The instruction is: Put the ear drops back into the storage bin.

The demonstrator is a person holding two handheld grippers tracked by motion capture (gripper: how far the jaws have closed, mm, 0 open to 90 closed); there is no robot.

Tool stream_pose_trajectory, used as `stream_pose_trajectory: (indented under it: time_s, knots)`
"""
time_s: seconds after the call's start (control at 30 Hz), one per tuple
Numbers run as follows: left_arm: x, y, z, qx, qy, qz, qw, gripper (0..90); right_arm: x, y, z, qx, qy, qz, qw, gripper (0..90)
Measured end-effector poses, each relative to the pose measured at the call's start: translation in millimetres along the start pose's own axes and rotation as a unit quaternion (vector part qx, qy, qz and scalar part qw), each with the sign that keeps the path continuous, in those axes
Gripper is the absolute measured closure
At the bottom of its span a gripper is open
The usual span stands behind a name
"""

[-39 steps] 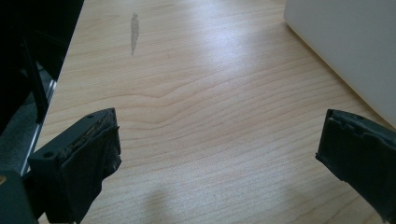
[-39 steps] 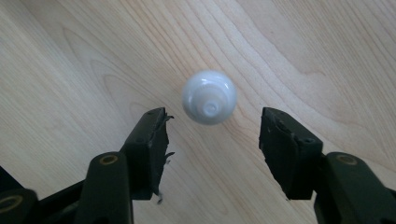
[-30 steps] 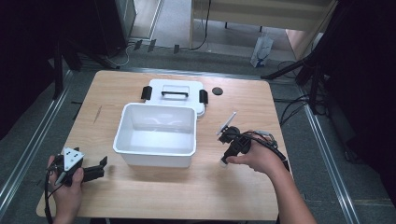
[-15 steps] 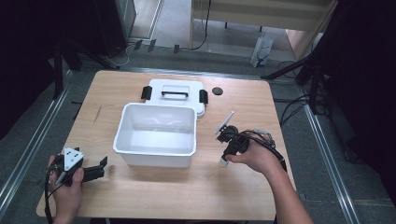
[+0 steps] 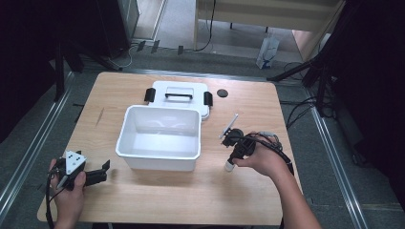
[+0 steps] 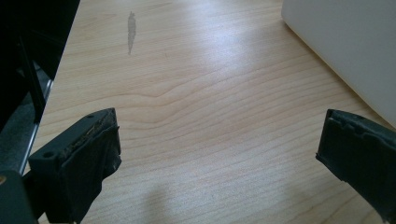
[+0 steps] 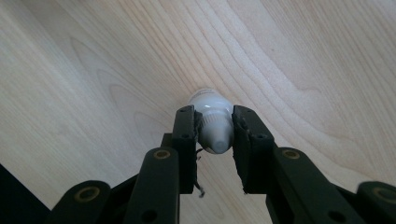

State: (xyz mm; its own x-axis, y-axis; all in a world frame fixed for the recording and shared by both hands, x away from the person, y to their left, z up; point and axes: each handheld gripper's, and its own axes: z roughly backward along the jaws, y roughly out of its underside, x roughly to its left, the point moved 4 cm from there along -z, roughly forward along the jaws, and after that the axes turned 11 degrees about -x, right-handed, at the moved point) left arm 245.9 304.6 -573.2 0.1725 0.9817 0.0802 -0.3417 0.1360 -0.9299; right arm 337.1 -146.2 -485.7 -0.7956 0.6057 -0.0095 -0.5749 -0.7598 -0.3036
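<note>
Left claw (image 5: 102,167) sits at the near-left corner of the table (image 5: 248,200), held in the person's left hand (image 5: 67,193). Jaws spread wide, nothing between them, just bare wood. In the left gripper view the white bin wall (image 6: 345,51) shows at the upper right, apart from the jaws, and a grey smear (image 6: 131,31) marks the wood farther off.

Right claw (image 5: 232,160) is near-right of centre, gripped by the right hand (image 5: 262,160) and pointing down at the table. Jaws closed on a small white bottle (image 7: 212,123): the two black jaws press its sides around the neck and cap, the cap end faces the camera, and the wider body points toward the table. In the high view the bottle's white end (image 5: 229,167) pokes out below the claw, at or just above the table surface; can't tell if it touches. The bottle is just to the right of the bin's near-right corner, not inside it.

Mid-table: open white bin (image 5: 160,153), rectangular, inside looks bare. Just behind it and touching or nearly so, a white lid (image 5: 160,91) lies flat with a black handle and black clips on both sides.

To the right of the bin, a thin white stick-like item (image 5: 229,125) lies on the table, just beyond the right claw. Too small to identify.

Far right of the lid: a small dark round disc (image 5: 222,92) on the table.
</note>
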Motion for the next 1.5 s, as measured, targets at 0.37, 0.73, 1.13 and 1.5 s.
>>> stream_pose_trajectory:
  time_s: [0.37, 0.73, 1.13, 1.5]
  knots:
    - [-0.1, 0.0, -0.1, 0.000, 0.000, 0.000, 1.0000, 0.0, -0.5, -19.4, 31.9, -0.020, 0.008, 0.027, 0.9994, 72.1]
    - [0.2, -0.1, -0.3, -0.002, -0.001, 0.002, 1.0000, 0.0, 2.1, -42.6, 57.1, -0.036, 0.013, 0.031, 0.9988, 72.1]
    - [1.1, -0.2, 0.2, 0.000, 0.002, 0.003, 1.0000, 0.0, 8.2, -67.3, 77.9, -0.040, 0.020, 0.039, 0.9983, 72.1]
    - [1.3, -0.2, 0.3, -0.001, 0.003, 0.005, 1.0000, 0.0, 22.9, -98.1, 100.8, -0.054, 0.027, 0.057, 0.9965, 72.2]
